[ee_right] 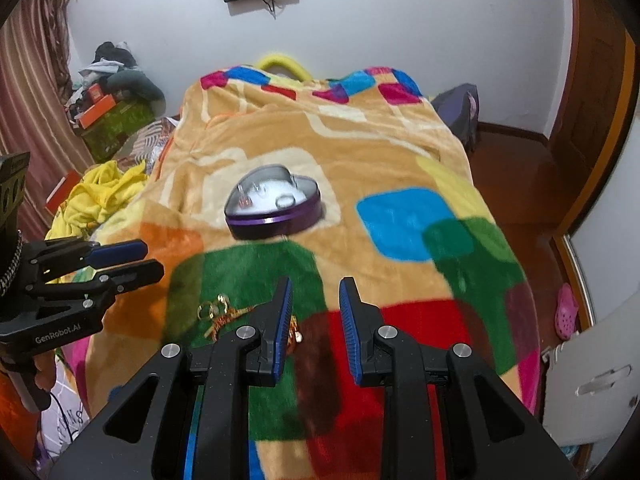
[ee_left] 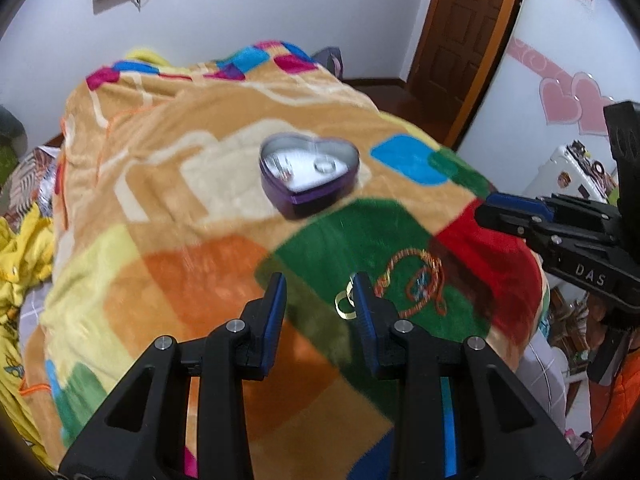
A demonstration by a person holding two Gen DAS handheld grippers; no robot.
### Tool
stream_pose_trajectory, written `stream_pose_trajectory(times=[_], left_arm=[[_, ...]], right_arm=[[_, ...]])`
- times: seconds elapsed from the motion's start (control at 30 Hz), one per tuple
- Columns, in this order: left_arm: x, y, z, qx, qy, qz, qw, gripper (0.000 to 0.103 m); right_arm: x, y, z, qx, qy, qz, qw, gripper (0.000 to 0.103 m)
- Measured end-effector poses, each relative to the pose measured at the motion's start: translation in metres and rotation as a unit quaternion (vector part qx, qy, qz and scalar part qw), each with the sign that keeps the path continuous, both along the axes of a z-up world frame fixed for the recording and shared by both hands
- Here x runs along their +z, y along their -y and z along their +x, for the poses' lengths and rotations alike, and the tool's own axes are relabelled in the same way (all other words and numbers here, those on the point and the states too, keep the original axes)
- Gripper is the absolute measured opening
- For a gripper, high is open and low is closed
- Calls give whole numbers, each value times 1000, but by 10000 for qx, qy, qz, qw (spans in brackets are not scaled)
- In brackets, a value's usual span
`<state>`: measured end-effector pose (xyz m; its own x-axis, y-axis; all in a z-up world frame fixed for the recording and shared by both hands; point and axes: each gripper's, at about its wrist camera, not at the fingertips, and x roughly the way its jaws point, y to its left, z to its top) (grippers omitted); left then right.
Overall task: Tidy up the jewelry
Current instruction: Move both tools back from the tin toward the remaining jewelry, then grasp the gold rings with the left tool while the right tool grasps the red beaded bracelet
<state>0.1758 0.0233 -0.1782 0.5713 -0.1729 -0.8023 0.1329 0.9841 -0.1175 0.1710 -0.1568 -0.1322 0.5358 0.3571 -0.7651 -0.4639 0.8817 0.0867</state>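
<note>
Both grippers are empty at this moment: your left gripper (ee_left: 320,296) has its blue-padded fingers spread wide with nothing between them, and your right gripper (ee_right: 316,304) is likewise parted and holds nothing. From the left wrist view, the right gripper appears side-on and its opening cannot be judged there; rely on its own camera. Note the receptacle: the heart-shaped tin (ee_left: 309,176) sits uncovered on the patterned blanket (ee_left: 180,208), farther up the bed than both tools, so that items can be dropped in from above. It already contains a ring (ee_left: 324,167) and some small pieces toward its left side that are too blurred to identify. The loose jewelry remains on the green patch of the blanket, near the bed's front edge. The gold rings (ee_left: 345,305) lie just beside the right finger of your left gripper, and the orange-red beaded chain (ee_left: 416,284) lies in a loose tangle to their right, between the two tools. In the right wrist view, part of the chain is hidden behind the left finger of your right gripper. Judge the work as partly complete. The soft pile will likely let small rings sink, so plan a low, centred closure on the next item.
</note>
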Motion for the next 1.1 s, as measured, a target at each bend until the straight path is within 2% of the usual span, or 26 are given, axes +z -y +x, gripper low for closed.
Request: stream_pose_trajectory(times=[0.23,0.53,0.7,0.9,1.1], left_arm=[[-27,11,-6,-179,-346,-43,9992,34],[-41,14,0,-250,-454,-150,9985,34],[-46,14,5,-258,-450,-177,9985,34],[-48,18,10,-324,-404,-119,9986,34],[-49,20,12,-379,-344,-119,9986,33]], right_arm=[[-19,3,-2,-22,-293,-73,9995,22],[-37,4,-5,42,-628,-22,9980,22],[-38,2,-5,77,-597,-51,9982,22],[-38,9,10,-140,-598,28,9981,22],[-42,2,8,-5,-590,-83,9982,22]])
